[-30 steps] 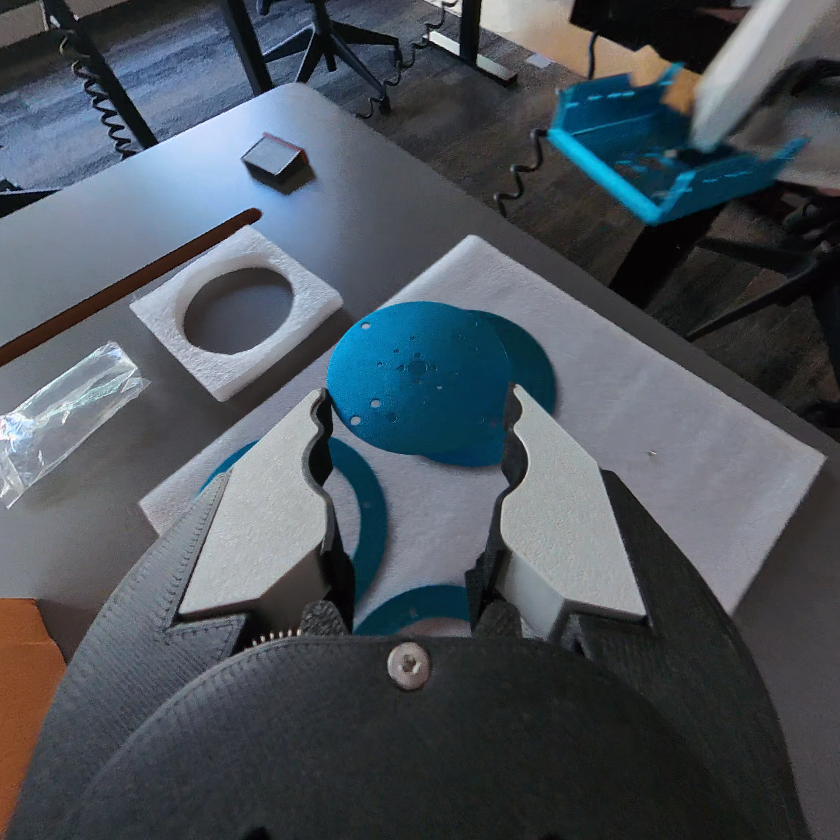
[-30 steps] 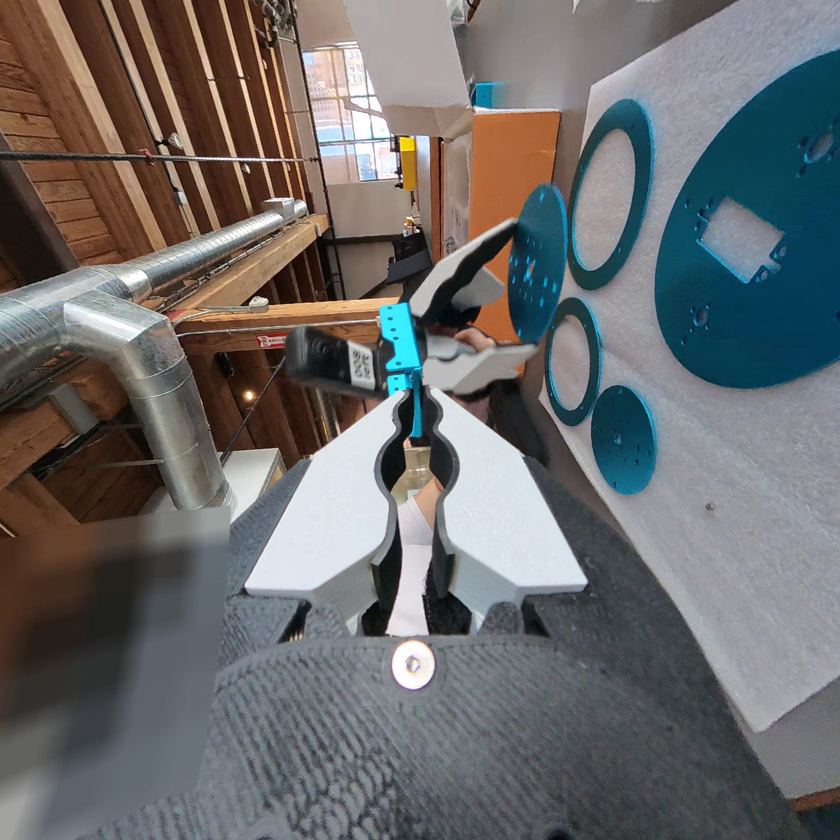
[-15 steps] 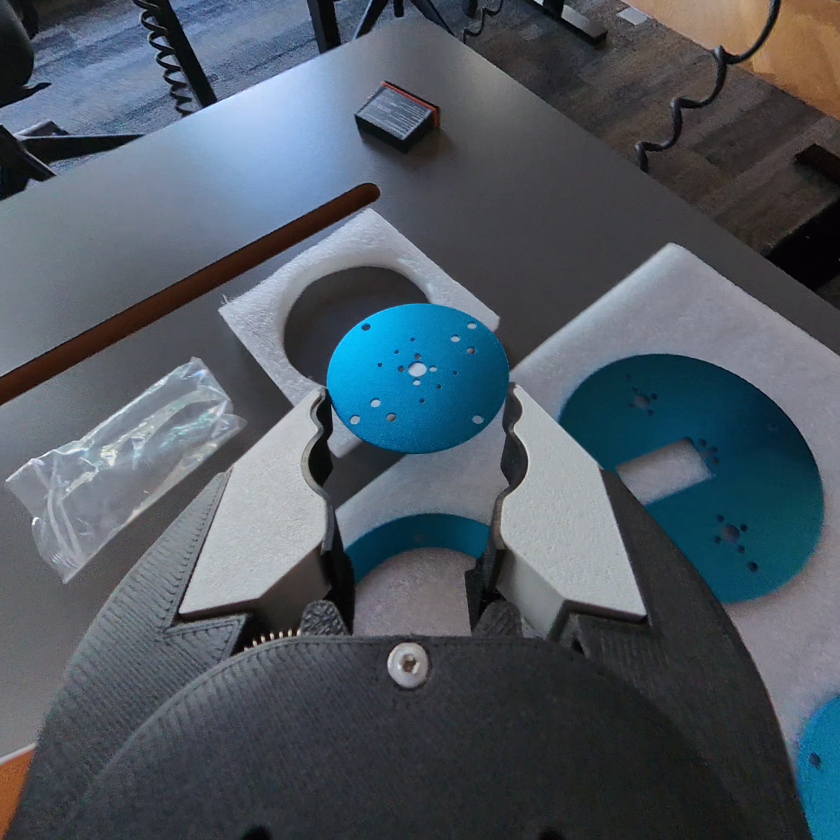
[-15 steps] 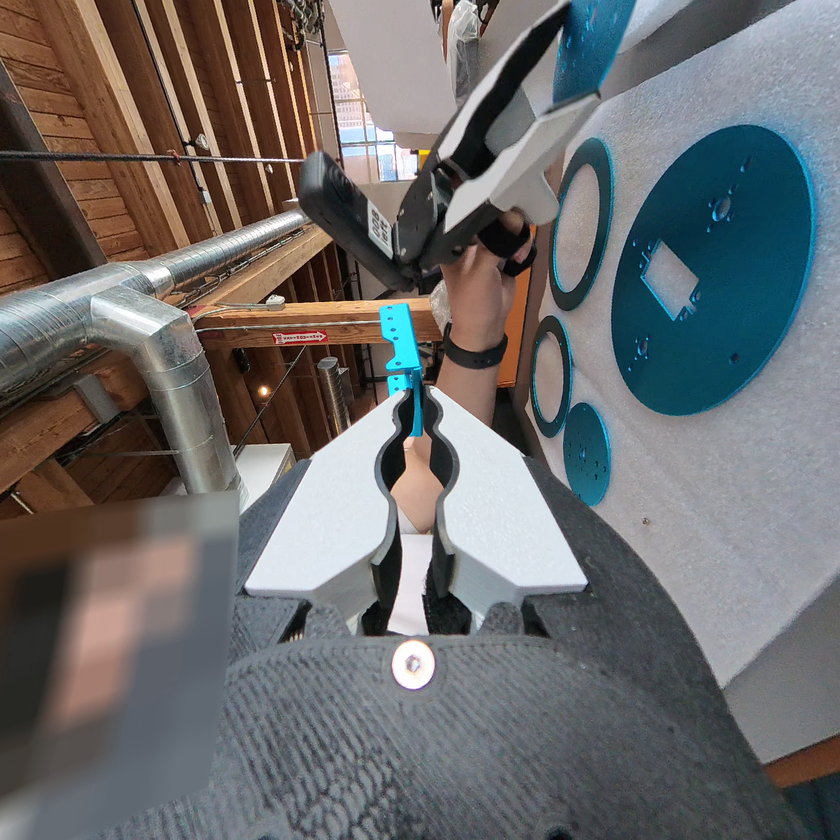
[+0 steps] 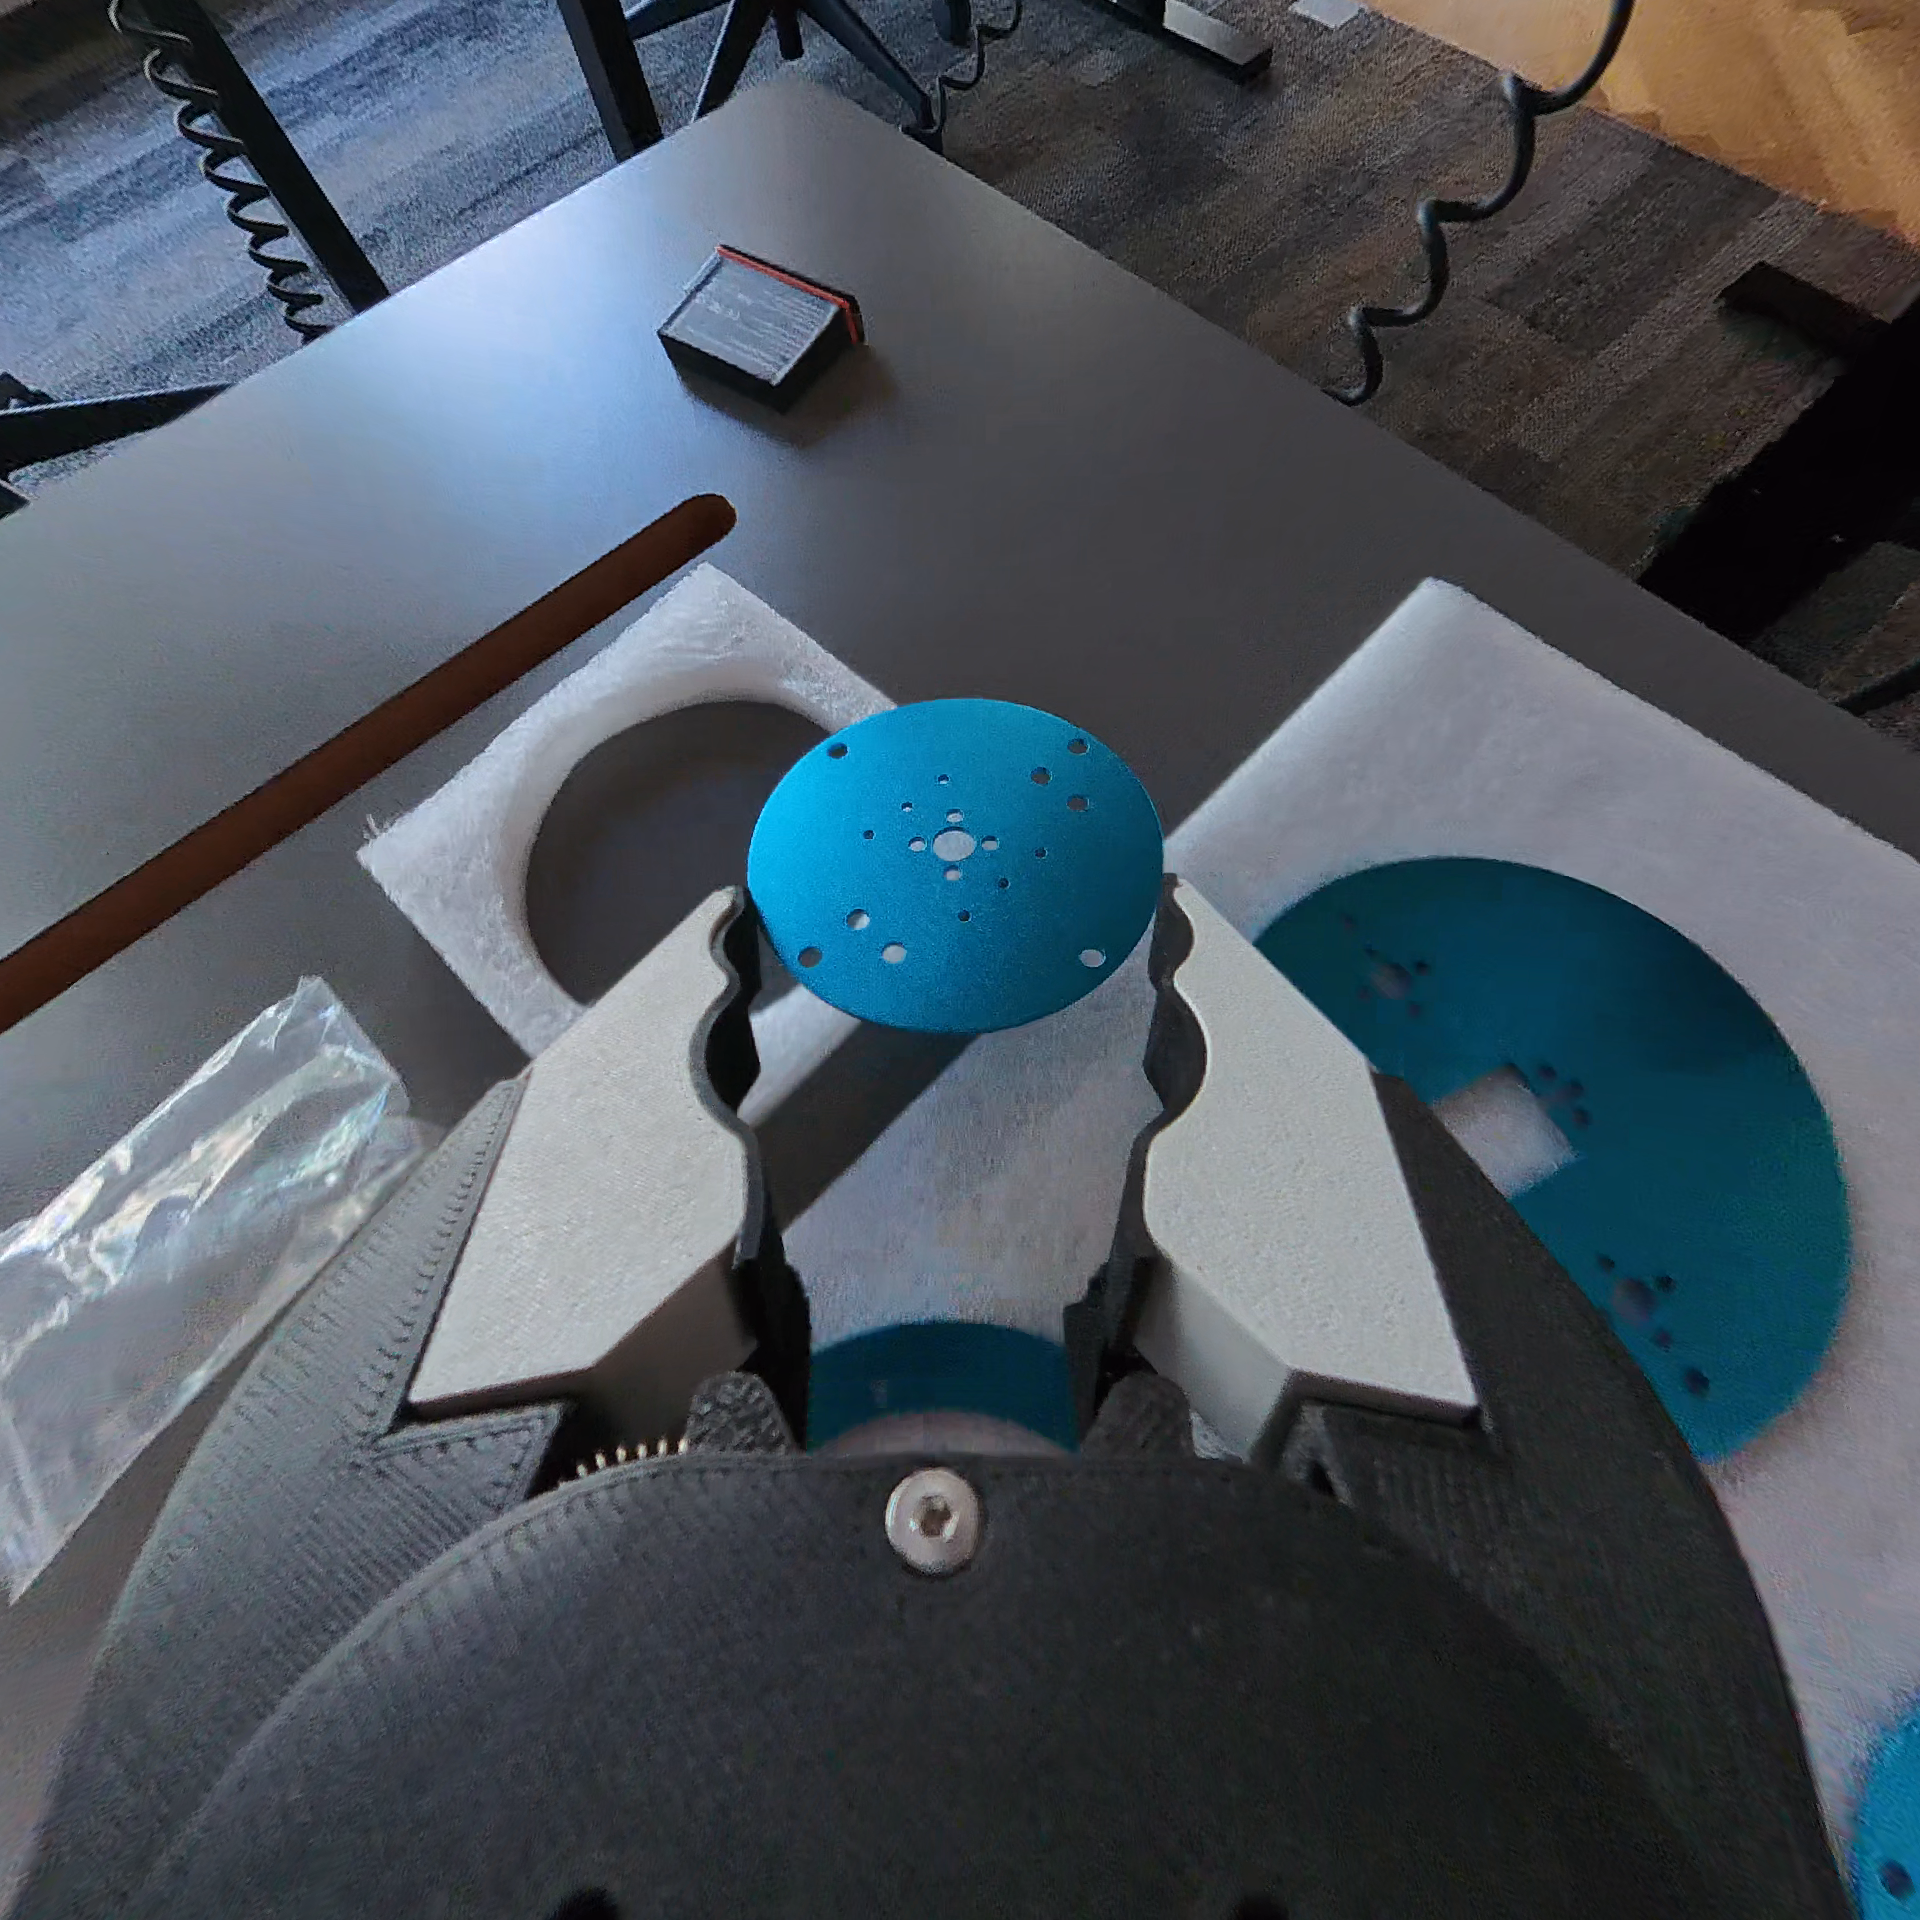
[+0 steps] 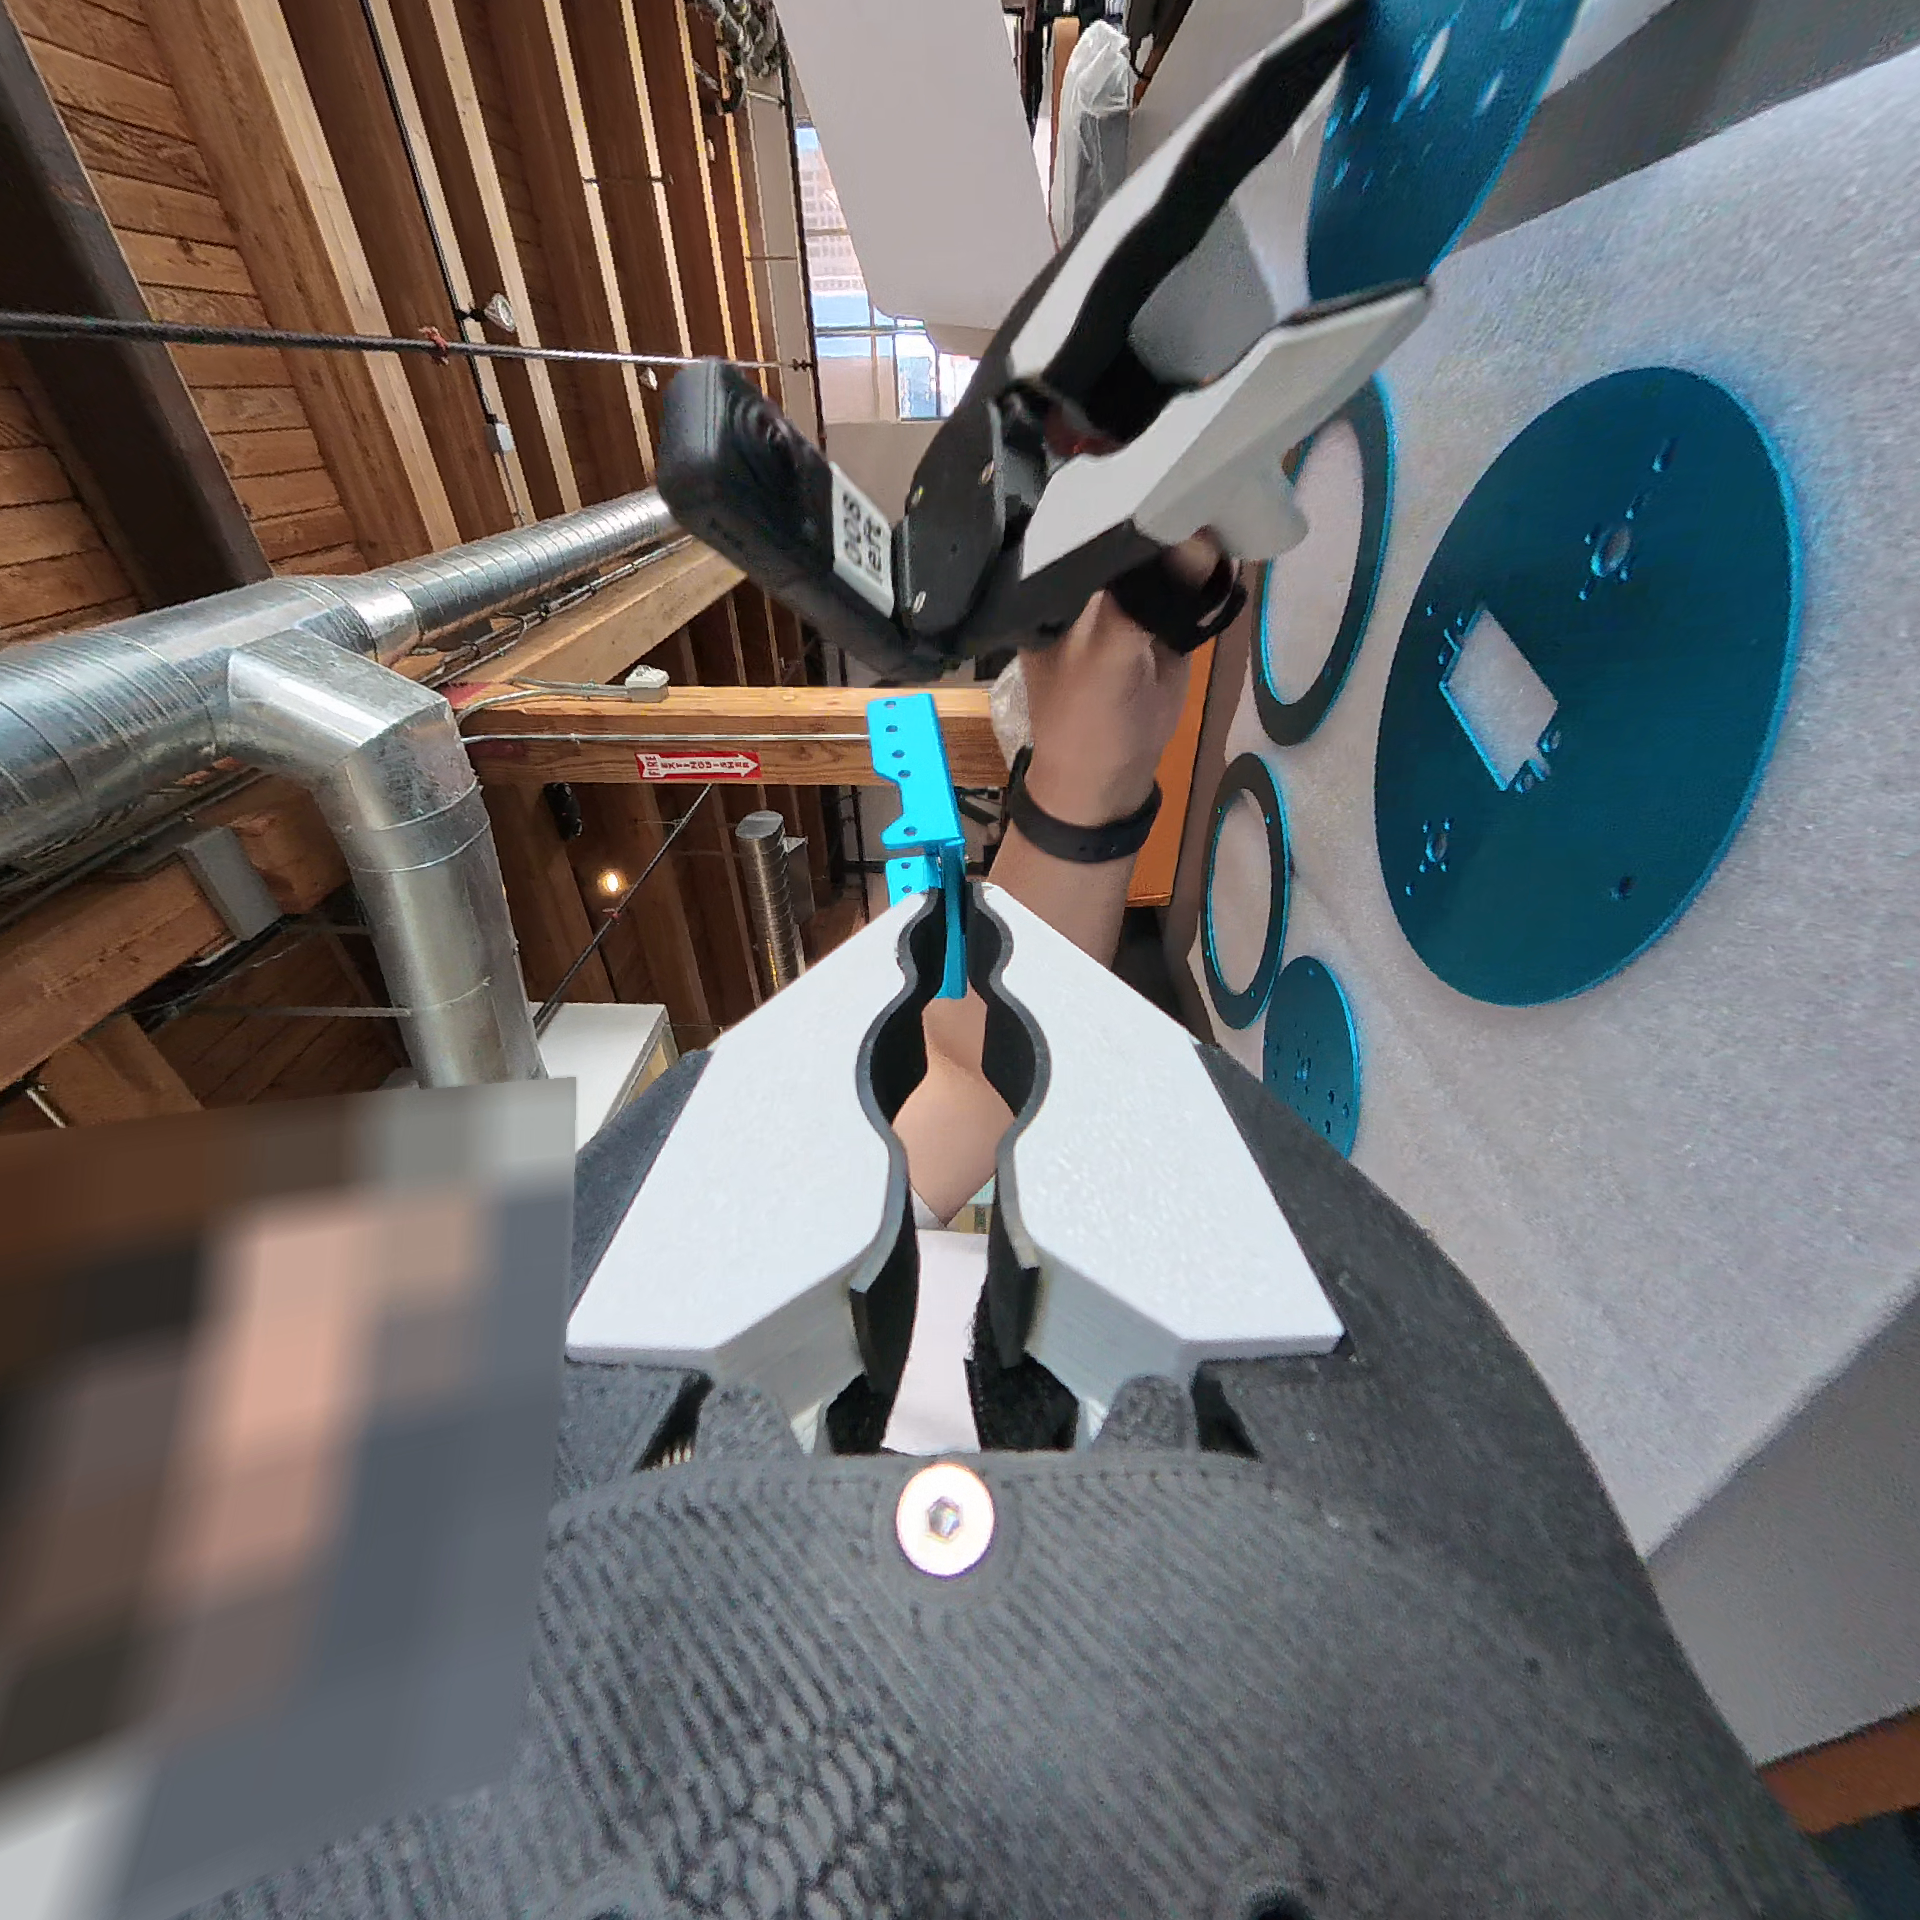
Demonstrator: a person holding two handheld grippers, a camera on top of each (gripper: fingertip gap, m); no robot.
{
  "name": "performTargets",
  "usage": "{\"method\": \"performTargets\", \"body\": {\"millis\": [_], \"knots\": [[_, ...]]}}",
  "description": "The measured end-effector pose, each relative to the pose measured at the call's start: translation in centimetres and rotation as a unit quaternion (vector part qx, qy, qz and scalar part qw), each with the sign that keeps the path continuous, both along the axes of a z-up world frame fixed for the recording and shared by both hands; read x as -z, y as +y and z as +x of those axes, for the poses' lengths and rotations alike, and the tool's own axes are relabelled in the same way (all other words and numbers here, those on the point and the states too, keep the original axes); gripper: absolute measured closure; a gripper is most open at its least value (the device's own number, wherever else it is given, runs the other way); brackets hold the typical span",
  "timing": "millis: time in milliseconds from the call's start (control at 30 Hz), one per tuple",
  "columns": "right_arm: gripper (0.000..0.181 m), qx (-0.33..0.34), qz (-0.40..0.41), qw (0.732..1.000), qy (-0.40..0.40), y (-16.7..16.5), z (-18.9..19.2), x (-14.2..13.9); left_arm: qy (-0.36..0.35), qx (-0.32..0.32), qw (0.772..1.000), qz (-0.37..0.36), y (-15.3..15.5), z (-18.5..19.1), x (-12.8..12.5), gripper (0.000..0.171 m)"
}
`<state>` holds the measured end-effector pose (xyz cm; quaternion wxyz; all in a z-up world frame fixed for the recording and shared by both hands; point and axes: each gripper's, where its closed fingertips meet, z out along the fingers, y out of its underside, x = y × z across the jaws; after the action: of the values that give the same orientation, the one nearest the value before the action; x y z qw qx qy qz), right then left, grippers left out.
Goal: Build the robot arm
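Observation:
My left gripper (image 5: 954, 904) is shut on the rim of a small blue round plate with holes (image 5: 954, 852). It holds the plate flat in the air, above the gap between a white foam square with a round hole (image 5: 707, 644) and a large white foam sheet (image 5: 1507, 748). My right gripper (image 6: 940, 914) is shut on a thin blue metal bracket (image 6: 920, 800) and holds it off the table. The left gripper (image 6: 1195, 395) with its blue plate (image 6: 1423, 125) also shows in the right wrist view.
On the foam sheet lie a large blue disc with a rectangular cut-out (image 5: 1610, 1143), two blue rings (image 6: 1265, 623) (image 6: 1214, 914) and a small blue disc (image 6: 1311, 1055). A clear plastic bag (image 5: 177, 1195), a small black box (image 5: 764, 327) and a brown strip (image 5: 343, 758) are on the dark table.
My left gripper has carried the small blue plate off the foam sheet toward the foam square. My right gripper still grips the bracket and has shifted little.

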<state>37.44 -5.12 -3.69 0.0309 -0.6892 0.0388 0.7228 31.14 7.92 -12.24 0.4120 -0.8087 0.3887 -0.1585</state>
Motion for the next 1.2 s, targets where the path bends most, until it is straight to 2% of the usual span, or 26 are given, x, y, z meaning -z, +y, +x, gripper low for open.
{"method": "performTargets", "body": {"millis": [167, 333, 567, 667, 733, 833, 933, 1000, 1033, 1133, 1200], "knots": [[0.18, 0.008, -0.004, 1.0, 0.001, 0.8, 1.0, 0.3, 0.022, 0.006, 1.0, 0.001, 1.8, 0.6, 1.5, 0.096], [0.18, 0.002, -0.001, 1.0, 0.004, 1.7, 1.2, 0.3, 0.013, 0.009, 0.999, -0.032, 2.2, 0.1, 2.5, 0.096], [0.18, -0.011, 0.004, 1.0, 0.013, 1.9, 0.3, 0.0, 0.015, 0.004, 1.0, -0.026, 2.6, -0.5, 2.5, 0.095], [0.18, -0.014, 0.005, 1.0, 0.013, 1.9, 0.1, 0.1, 0.018, -0.001, 0.999, -0.029, 2.4, -0.8, 2.4, 0.084], [0.18, -0.013, 0.005, 1.0, 0.015, 2.1, 0.0, 0.1, 0.012, -0.004, 0.999, -0.035, 2.0, -1.7, 1.9, 0.083], [0.18, -0.014, 0.007, 1.0, 0.013, 2.5, -0.2, 0.2, -0.035, -0.001, 0.999, -0.028, 1.7, -3.0, -0.2, 0.083], [0.18, -0.018, 0.006, 1.0, 0.011, 2.8, -0.4, 0.4, -0.052, 0.041, 0.997, -0.037, 1.7, -3.2, -1.3, 0.075], [0.18, -0.02, 0.006, 1.0, 0.01, 3.0, -0.6, 0.5, -0.017, 0.048, 0.997, -0.05, 3.2, -3.6, -1.1, 0.08], [0.18, -0.021, 0.008, 1.0, 0.011, 3.2, -0.6, 0.4, -0.021, 0.041, 0.997, -0.066, 4.2, -3.5, -1.6, 0.09], [0.18, -0.019, 0.014, 1.0, 0.016, 3.6, -0.9, 0.1, -0.079, 0.014, 0.993, -0.086, 8.3, -2.7, -4.6, 0.097], [0.18, -0.022, 0.02, 0.999, 0.019, 3.7, -0.9, -0.2, -0.042, 0.038, 0.994, -0.093, 10.3, -2.1, -4.3, 0.1]]}}
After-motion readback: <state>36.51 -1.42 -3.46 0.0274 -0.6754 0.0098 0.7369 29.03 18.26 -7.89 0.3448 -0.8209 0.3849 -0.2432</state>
